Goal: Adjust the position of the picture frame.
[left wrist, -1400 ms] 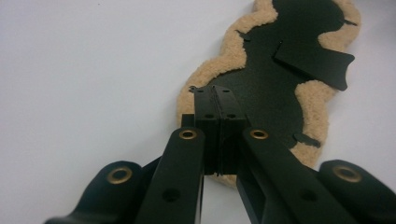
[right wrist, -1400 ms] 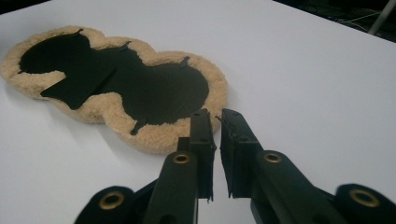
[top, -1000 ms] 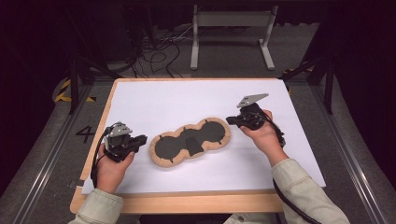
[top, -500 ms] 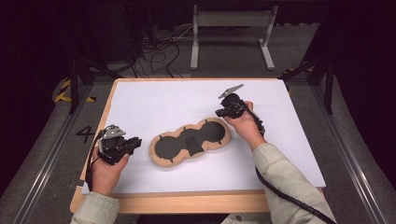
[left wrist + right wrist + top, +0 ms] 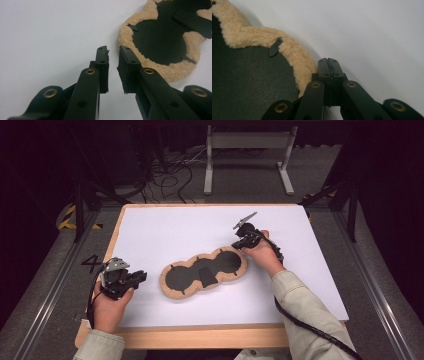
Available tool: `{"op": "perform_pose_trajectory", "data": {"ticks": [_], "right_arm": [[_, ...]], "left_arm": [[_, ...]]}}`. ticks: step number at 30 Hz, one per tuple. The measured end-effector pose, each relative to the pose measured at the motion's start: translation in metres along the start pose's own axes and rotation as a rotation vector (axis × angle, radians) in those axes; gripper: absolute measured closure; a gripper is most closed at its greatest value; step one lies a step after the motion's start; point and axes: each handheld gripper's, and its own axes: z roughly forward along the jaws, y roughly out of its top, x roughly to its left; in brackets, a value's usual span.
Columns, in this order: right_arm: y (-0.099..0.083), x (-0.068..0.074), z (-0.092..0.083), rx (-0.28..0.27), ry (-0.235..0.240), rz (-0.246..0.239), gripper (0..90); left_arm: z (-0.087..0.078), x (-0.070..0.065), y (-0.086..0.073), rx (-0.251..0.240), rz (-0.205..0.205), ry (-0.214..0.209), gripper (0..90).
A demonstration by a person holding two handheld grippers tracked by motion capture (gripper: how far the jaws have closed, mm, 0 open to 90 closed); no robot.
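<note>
Lying flat near the middle of the white surface (image 5: 165,227), a peanut-shaped pad (image 5: 204,271) shows a dark inner face with a tan fleece rim and a dark strap across its waist. Left tongs (image 5: 140,276) sit at the surface's near-left part, held in the person's left hand (image 5: 107,307), well apart from the pad's left lobe and pointed toward it. Their jaws have just been opening and stand slightly apart; in the left gripper view nothing lies between them, the fleece rim (image 5: 160,70) just beyond the tips. Right tongs (image 5: 238,245) rest at the pad's far-right edge, held in the right hand (image 5: 265,255). In the right gripper view their jaws are pressed together, empty, just beside the fleece rim (image 5: 294,56); contact cannot be told.
</note>
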Motion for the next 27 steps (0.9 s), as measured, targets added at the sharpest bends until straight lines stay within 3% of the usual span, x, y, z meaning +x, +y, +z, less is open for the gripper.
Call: {"op": "perform_pose_trajectory", "data": {"ticks": [8,10,12,13,15,16,17,19,20,21,27], "right_arm": [[-0.011,0.012,-0.01,0.054,0.044,-0.052,90.0],[-0.018,0.017,-0.015,0.055,0.068,-0.049,90.0],[-0.023,0.02,-0.017,0.05,0.082,-0.044,90.0],[-0.023,0.02,-0.017,0.05,0.082,-0.044,90.0],[-0.029,0.024,-0.02,0.034,0.069,-0.046,90.0],[-0.029,0.024,-0.02,0.034,0.069,-0.046,90.0],[-0.029,0.025,-0.021,0.027,0.055,-0.046,90.0],[-0.031,0.027,-0.025,-0.011,-0.011,-0.038,90.0],[-0.033,0.029,-0.029,-0.037,-0.035,-0.03,90.0],[-0.035,0.03,-0.032,-0.064,-0.038,-0.025,90.0],[-0.049,0.039,-0.053,-0.183,-0.024,0.006,90.0]], "left_arm": [[0.004,0.004,0.001,0.023,-0.011,0.004,78.9],[0.004,0.003,0.002,0.023,-0.015,-0.014,79.6],[0.003,0.0,0.004,0.021,0.017,-0.053,81.4],[0.003,0.0,0.004,0.021,0.017,-0.053,82.5],[0.004,-0.009,0.008,0.043,0.085,-0.11,85.5],[0.004,-0.009,0.008,0.043,0.085,-0.11,86.4],[0.006,-0.012,0.009,0.054,0.116,-0.158,86.4],[0.009,-0.021,0.01,0.113,0.188,-0.235,88.0],[0.011,-0.025,0.011,0.138,0.204,-0.261,88.1],[0.014,-0.029,0.011,0.173,0.234,-0.294,88.4],[0.027,-0.042,0.006,0.329,0.299,-0.389,88.5]]}}
